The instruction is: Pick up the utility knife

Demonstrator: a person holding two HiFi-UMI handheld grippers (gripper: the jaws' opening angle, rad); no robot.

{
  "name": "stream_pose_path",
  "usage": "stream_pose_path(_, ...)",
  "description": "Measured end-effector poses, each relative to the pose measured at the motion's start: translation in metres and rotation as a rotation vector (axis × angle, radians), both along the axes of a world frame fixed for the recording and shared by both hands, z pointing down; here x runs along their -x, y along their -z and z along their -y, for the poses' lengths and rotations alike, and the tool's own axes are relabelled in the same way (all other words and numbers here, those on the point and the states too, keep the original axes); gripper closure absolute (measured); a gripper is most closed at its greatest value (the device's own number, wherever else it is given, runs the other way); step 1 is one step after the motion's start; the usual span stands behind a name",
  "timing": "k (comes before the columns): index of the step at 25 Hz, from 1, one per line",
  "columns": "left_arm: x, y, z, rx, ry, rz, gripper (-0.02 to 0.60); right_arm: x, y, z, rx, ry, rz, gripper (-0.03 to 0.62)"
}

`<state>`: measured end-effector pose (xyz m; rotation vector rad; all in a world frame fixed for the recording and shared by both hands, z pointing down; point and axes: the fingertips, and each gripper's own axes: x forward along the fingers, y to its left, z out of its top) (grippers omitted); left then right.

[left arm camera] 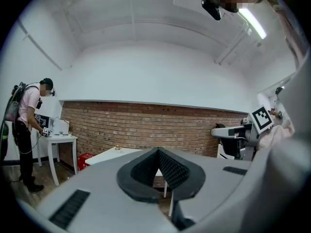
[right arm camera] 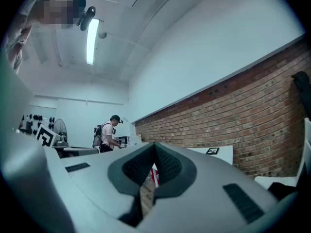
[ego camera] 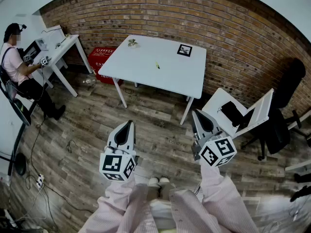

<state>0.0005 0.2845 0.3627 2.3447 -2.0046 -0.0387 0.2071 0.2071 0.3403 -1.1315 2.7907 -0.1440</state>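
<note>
A small yellow-green utility knife [ego camera: 157, 65] lies near the middle of a white table [ego camera: 146, 72] several steps ahead, in front of the brick wall. My left gripper [ego camera: 129, 124] and right gripper [ego camera: 197, 113] are held level close to my body, far short of the table, both pointing toward it. In the left gripper view the left gripper [left arm camera: 156, 152] has its pads meeting with nothing between them. The right gripper [right arm camera: 154, 147] is shut and empty too. The knife is too small to make out in either gripper view.
On the table also sit a black-and-white marker card [ego camera: 184, 50] and a small object [ego camera: 131, 43]. A red crate [ego camera: 102, 57] stands under its left end. A person [ego camera: 19, 67] works at a white desk [ego camera: 60, 47] on the left. A white folding stand [ego camera: 243, 113] and black office chair [ego camera: 284, 110] are at right.
</note>
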Motion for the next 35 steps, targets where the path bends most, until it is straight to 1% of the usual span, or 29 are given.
stream_pose_path(4,-0.001,0.001,-0.006,0.002,0.005,0.001,0.591,-0.001,0.001,-0.006,-0.001,0.001,0.0,0.592)
stream_pose_path(8,-0.005,0.001,-0.008,0.006,0.013,0.001,0.589,-0.005,0.002,-0.006,0.016,0.013,0.035,0.592)
stream_pose_path(13,-0.005,-0.002,-0.009,0.001,0.046,-0.014,0.589,-0.006,-0.006,-0.003,0.01,0.038,0.011,0.591)
stream_pose_path(18,-0.01,-0.001,-0.004,-0.011,0.069,-0.023,0.589,-0.016,-0.014,0.005,0.031,0.048,0.035,0.589)
stream_pose_path(19,-0.012,-0.002,-0.004,-0.013,0.072,-0.026,0.589,-0.018,-0.015,0.007,0.033,0.044,0.036,0.584)
stream_pose_path(20,-0.014,-0.003,-0.004,-0.014,0.075,-0.029,0.589,-0.021,-0.016,0.01,0.038,0.043,0.04,0.566)
stream_pose_path(22,-0.017,-0.004,-0.004,-0.013,0.082,-0.031,0.59,-0.024,-0.019,0.014,0.047,0.047,0.045,0.511)
stream_pose_path(24,-0.019,-0.003,-0.003,-0.012,0.091,-0.026,0.589,-0.027,-0.021,0.02,0.049,0.042,0.045,0.505)
stream_pose_path(28,-0.017,-0.004,0.0,-0.011,0.111,-0.02,0.589,-0.031,-0.022,0.029,0.057,0.035,0.059,0.455)
stream_pose_path(31,-0.015,-0.004,0.005,-0.012,0.121,-0.023,0.589,-0.031,-0.023,0.035,0.05,0.038,0.052,0.433)
stream_pose_path(35,-0.012,-0.008,0.016,-0.002,0.121,-0.033,0.589,-0.026,-0.026,0.047,0.056,0.04,0.041,0.419)
